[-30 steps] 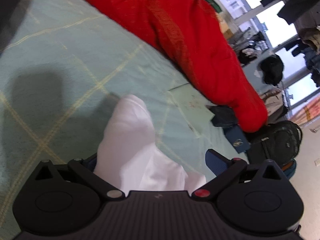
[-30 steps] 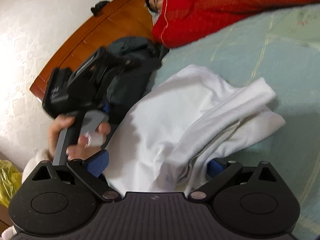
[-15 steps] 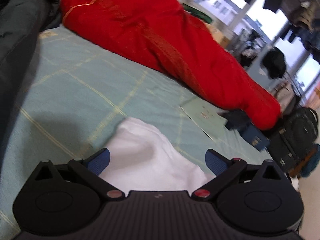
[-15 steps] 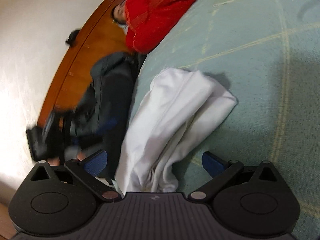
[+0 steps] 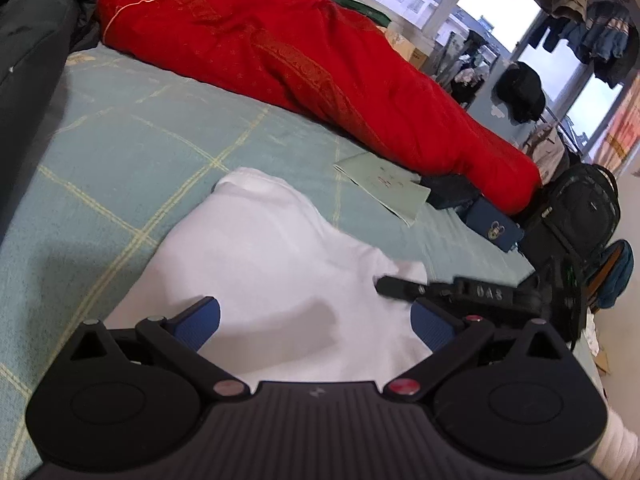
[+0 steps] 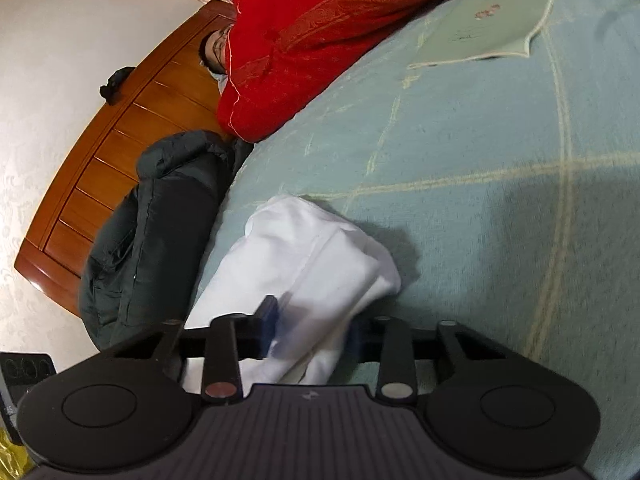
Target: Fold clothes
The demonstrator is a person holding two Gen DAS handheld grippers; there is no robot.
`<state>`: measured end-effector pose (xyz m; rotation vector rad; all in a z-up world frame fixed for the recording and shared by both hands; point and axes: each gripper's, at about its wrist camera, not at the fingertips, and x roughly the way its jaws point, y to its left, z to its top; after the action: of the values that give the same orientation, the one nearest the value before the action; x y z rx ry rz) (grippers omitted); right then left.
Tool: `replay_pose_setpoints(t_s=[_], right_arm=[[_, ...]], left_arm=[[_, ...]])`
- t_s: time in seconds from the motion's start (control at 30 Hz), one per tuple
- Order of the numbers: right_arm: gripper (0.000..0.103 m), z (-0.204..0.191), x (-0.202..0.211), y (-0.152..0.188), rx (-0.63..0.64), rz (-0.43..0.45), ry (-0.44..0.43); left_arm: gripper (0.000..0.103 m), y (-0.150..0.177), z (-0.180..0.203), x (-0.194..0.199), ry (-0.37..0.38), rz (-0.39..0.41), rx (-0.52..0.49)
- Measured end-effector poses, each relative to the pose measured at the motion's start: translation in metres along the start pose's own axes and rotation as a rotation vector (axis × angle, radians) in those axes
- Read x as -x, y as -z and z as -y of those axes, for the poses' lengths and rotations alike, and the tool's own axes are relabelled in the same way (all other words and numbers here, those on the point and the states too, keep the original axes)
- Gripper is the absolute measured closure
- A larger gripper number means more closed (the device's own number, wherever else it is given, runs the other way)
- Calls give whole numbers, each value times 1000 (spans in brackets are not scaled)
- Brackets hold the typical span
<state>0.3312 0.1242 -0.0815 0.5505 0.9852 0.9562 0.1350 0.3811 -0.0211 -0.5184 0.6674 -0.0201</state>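
Observation:
A white garment (image 5: 272, 248) lies bunched on the pale green bed cover (image 5: 140, 132). My left gripper (image 5: 316, 322) stands open low over its near part, the cloth spread between the blue pads with neither pad pressing it. In the right wrist view the same white garment (image 6: 312, 256) runs as a thick fold into my right gripper (image 6: 311, 330). Its jaws are closing and both pads press on the bunched cloth. One of the right gripper's fingers (image 5: 400, 285) shows in the left wrist view at the garment's right edge.
A person lies under a red quilt (image 5: 300, 52) along the far side of the bed. A dark jacket (image 6: 160, 216) is heaped by the wooden headboard (image 6: 120, 128). A paper sheet (image 5: 384, 184), a blue booklet (image 5: 496, 230) and a black backpack (image 5: 580, 208) are at the bed's far end.
The right jaws went from wide open to narrow around the white fold. The left gripper slid across the bed; more white cloth now lies under it, and the right gripper has come into its view.

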Motion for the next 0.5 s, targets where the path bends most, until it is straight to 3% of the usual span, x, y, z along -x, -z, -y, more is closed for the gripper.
replay_pose_setpoints(t_s=[0.07, 0.2, 0.33, 0.5], right_arm=[[78, -11, 2, -10, 62, 15, 5], [78, -24, 0, -20, 168, 11, 61], [63, -4, 4, -14, 157, -27, 121], [61, -21, 35, -16, 253, 33, 156]], left_arm=[[3, 1, 2, 2, 9, 0, -9], [2, 8, 2, -3, 22, -25, -19], [2, 15, -4, -11, 10, -74, -5], [2, 0, -1, 9, 4, -19, -38]])
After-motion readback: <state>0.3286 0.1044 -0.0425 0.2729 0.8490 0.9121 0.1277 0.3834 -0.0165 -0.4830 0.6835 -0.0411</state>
